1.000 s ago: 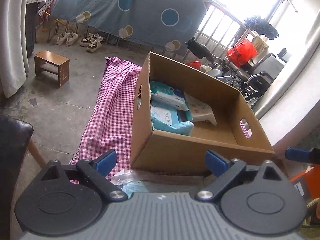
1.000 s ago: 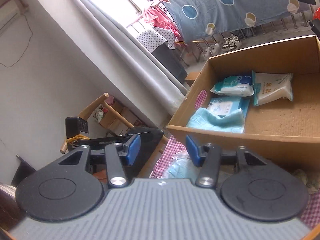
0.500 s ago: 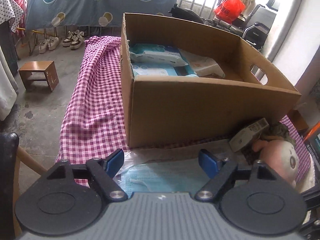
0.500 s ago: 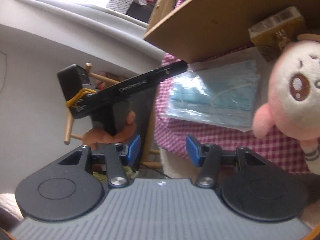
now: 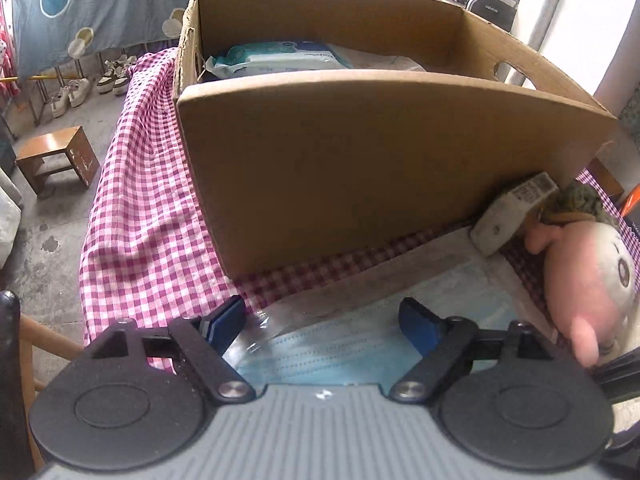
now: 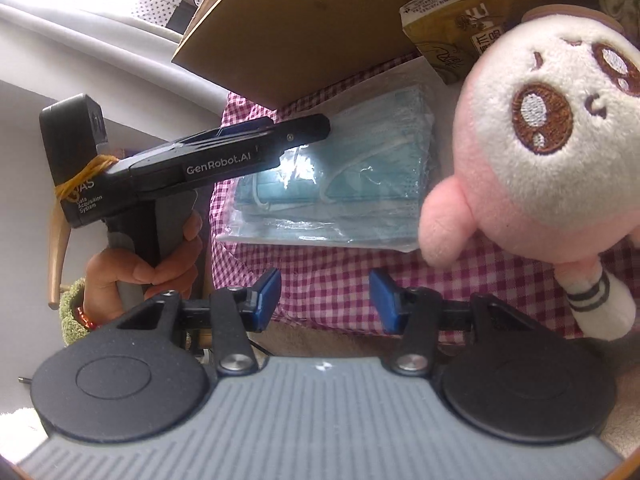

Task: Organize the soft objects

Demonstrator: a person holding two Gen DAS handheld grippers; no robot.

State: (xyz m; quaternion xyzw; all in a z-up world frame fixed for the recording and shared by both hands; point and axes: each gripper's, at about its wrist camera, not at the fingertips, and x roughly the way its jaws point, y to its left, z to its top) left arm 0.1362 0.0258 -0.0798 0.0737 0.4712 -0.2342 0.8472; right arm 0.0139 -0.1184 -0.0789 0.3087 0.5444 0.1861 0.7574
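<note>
Left gripper (image 5: 324,320) agape over mask pack (image 5: 340,344)

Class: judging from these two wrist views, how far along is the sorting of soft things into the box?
Done: wipe packs lie in the cardboard box. In hand: nothing; the open left gripper hovers over the mask pack. Left: mask pack, plush toy, tissue packet; right gripper open.

Cardboard box (image 5: 360,168) contents mostly hidden behind its near wall
</note>
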